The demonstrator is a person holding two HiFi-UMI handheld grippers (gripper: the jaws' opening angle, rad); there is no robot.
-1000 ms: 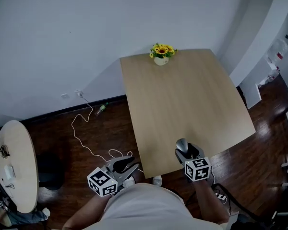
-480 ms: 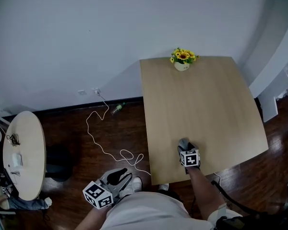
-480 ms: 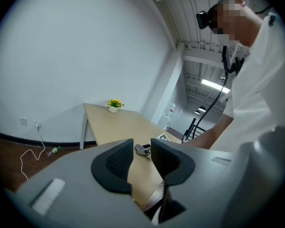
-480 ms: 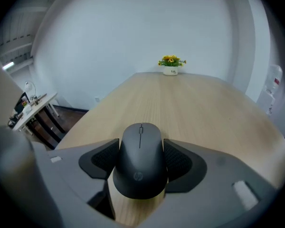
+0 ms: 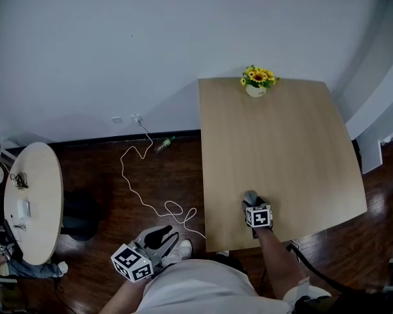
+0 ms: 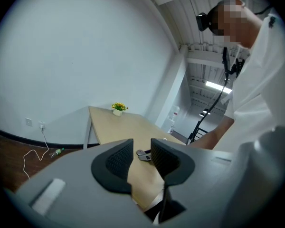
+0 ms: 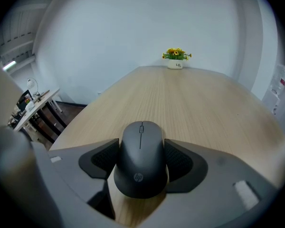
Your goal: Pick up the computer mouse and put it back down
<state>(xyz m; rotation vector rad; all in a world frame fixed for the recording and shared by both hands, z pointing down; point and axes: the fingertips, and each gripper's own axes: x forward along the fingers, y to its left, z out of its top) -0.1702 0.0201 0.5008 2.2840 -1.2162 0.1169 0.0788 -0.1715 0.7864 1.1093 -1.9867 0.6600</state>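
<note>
The mouse [image 7: 141, 158] is pinched at its sides by the right gripper [image 5: 251, 203], close to the near edge of the table [image 5: 275, 136]. The left gripper [image 6: 141, 152] is held off the table, over the floor [image 5: 118, 182], its jaws slightly spread and nothing gripped

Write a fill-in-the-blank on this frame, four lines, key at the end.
1. The right gripper is ____ on the mouse.
2. The left gripper has its jaws ____, with nothing between them.
3. The left gripper hangs over the ____, beside the table.
4. The flowers stand at the table's ____ edge.
Missing: shut; open; floor; far.
</note>
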